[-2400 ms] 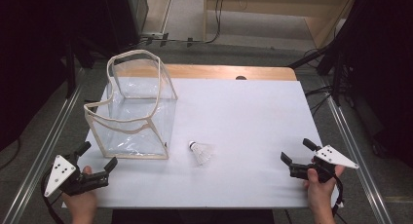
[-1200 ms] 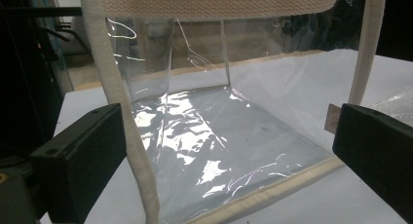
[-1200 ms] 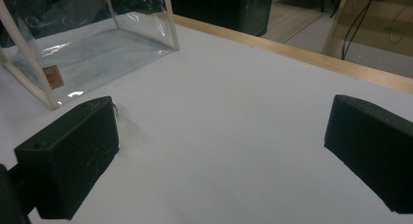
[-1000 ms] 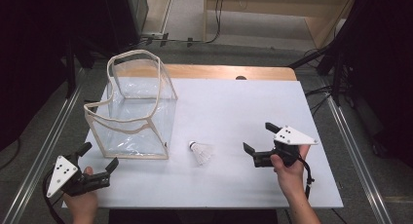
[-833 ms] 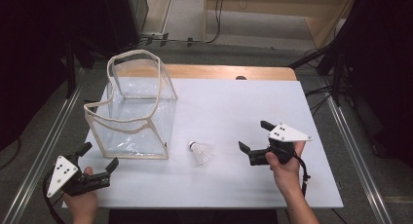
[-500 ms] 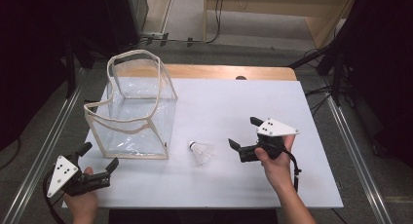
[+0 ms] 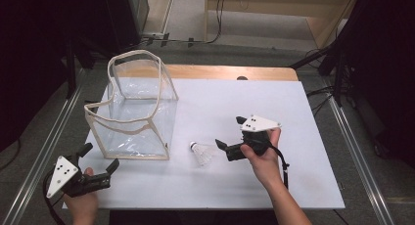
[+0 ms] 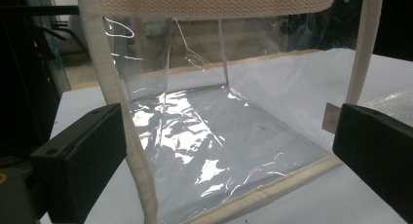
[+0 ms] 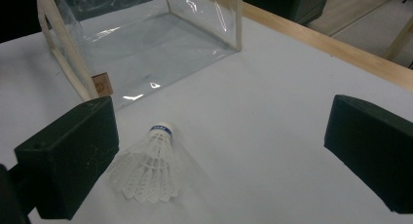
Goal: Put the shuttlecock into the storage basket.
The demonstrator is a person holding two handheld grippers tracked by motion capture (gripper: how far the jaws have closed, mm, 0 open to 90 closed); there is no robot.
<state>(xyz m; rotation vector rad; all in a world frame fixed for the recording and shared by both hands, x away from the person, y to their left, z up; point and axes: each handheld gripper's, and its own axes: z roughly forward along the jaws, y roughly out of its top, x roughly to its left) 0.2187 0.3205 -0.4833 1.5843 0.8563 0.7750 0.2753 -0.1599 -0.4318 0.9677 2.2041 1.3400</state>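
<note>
**White surface, shuttlecock waiting for the right claw**

White covering spreads across the surface (image 7: 293,117), and on it, near the front middle, lies the shuttlecock (image 7: 201,152) on its side, its cork tip pointing toward the clear bag (image 7: 134,112) just beside it. In the right claw's own view the shuttlecock (image 9: 148,168) sits low and off toward one jaw, not centred in the gap. The right claw (image 7: 229,137) has its jaws wide apart and empty, close to the feathers but not touching. This looks like the approach before a pick-up. The next move calls for sliding across until the feathered skirt lies between the jaws, then a gentle squeeze, since feathers likely crush easily. The bag probably stands open-topped, though its clear walls make that hard to judge. The left claw (image 7: 98,165) hovers at the front corner, jaws apart, facing the bag (image 8: 204,136).
</note>
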